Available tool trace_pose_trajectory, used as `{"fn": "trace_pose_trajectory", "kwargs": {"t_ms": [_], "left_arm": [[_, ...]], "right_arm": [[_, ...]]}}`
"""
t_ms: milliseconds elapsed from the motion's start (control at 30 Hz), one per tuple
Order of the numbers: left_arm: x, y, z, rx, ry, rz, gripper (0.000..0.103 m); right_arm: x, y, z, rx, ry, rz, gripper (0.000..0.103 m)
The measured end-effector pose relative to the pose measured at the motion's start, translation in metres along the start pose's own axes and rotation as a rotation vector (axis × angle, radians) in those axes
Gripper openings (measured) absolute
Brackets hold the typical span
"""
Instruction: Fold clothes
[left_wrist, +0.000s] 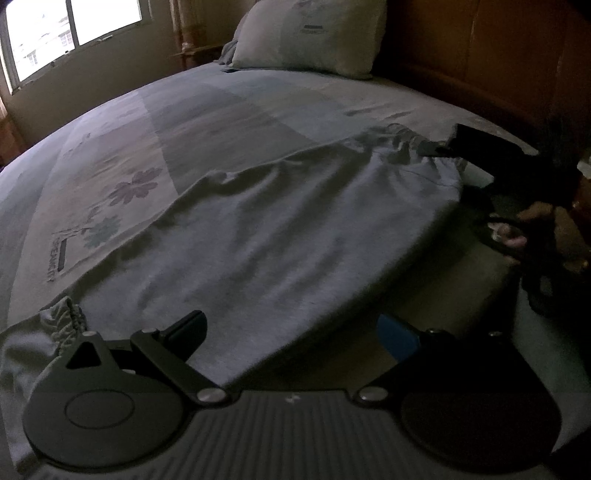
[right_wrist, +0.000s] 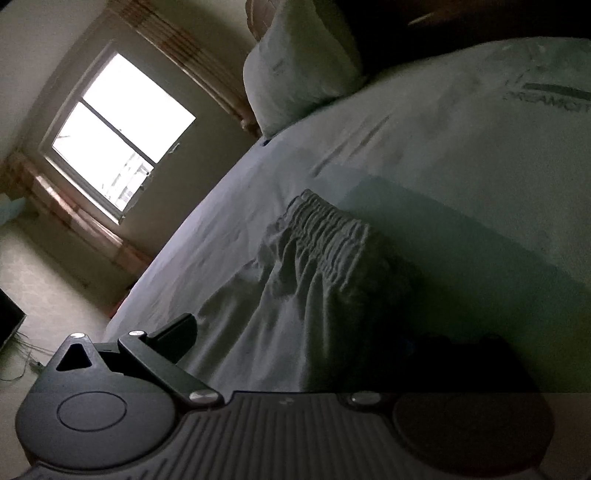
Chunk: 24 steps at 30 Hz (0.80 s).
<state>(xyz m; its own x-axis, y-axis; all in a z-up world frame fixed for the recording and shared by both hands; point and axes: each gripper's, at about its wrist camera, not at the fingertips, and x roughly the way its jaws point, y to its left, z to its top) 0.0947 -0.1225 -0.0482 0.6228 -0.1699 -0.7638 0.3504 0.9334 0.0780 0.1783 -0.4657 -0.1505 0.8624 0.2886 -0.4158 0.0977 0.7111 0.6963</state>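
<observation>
- Grey, soft knit trousers with an elastic gathered waistband (left_wrist: 280, 229) are lying spread across the bed with the pale floral-print sheet (left_wrist: 122, 155), still in one flat layer.
- Left claw (left_wrist: 295, 332) is sitting with its fingers apart, cloth lying between them, nothing clamped.
- Right claw (left_wrist: 441, 149) is reaching in at the gathered band on the far corner; whether it is pinching the cloth, I cannot tell.
- From the right wrist view, the ruched band (right_wrist: 325, 225) is lying just ahead on the sheet.
- My read: folding is barely starting, with no fold showing and every fold left.
</observation>
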Motion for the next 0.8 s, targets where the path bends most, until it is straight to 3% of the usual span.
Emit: {"fn": "trace_pose_trajectory", "kwargs": {"t_ms": [233,367,800], "left_arm": [[0.0,0.004,-0.004,-0.026,0.002,0.015,0.099],[0.005,0.009,-0.003,-0.041,0.014,0.028,0.099],[0.007,0.004,0.002,-0.029,0.021,0.03,0.099]], "right_arm": [[0.0,0.006,-0.007,-0.008,0.018,0.018,0.103],[0.006,0.01,-0.011,-0.081,0.03,0.02,0.103],[0.016,-0.012,0.009,0.001,-0.053,0.146,0.103]]}}
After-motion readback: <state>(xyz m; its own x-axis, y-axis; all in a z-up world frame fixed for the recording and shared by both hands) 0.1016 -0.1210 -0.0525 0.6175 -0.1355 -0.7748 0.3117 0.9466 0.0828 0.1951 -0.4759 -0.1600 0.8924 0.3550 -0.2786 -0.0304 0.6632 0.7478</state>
